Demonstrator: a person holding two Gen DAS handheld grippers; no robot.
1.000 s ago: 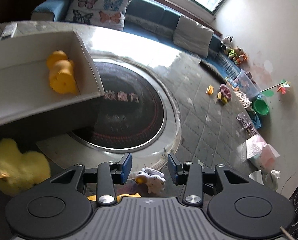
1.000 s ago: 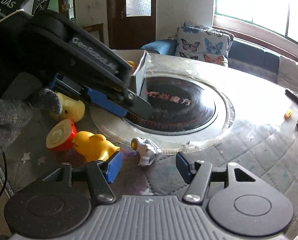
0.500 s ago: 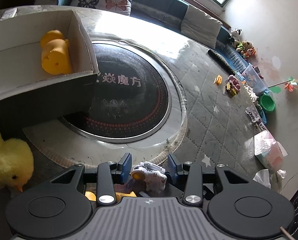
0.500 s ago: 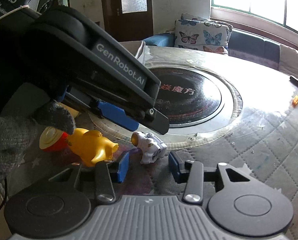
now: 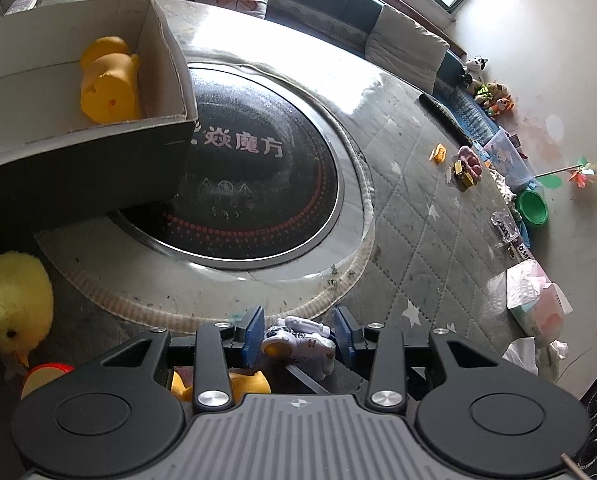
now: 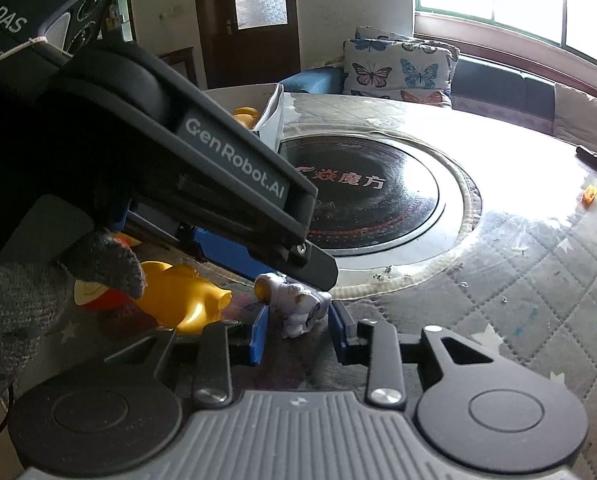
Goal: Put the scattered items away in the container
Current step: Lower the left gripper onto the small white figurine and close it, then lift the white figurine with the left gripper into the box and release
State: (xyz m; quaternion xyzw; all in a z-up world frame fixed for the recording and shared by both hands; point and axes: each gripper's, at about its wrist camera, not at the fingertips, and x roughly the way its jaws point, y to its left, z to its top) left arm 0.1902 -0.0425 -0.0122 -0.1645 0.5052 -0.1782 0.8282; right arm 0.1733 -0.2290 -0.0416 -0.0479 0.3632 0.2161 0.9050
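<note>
At far left a plush chick (image 5: 8, 312) sits by a red cup (image 5: 44, 374) and an orange toy (image 6: 178, 298). Beyond stands the box (image 5: 98, 140), holding a duck (image 5: 108, 80). The astronaut (image 5: 300, 344) lies on the mat between both open grippers: left gripper (image 5: 300, 336), right gripper (image 6: 298, 330), pads apart, neither clamping it.

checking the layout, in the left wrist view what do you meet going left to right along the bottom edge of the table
plush chick → red-rimmed toy → astronaut figure → tissue pack
</note>
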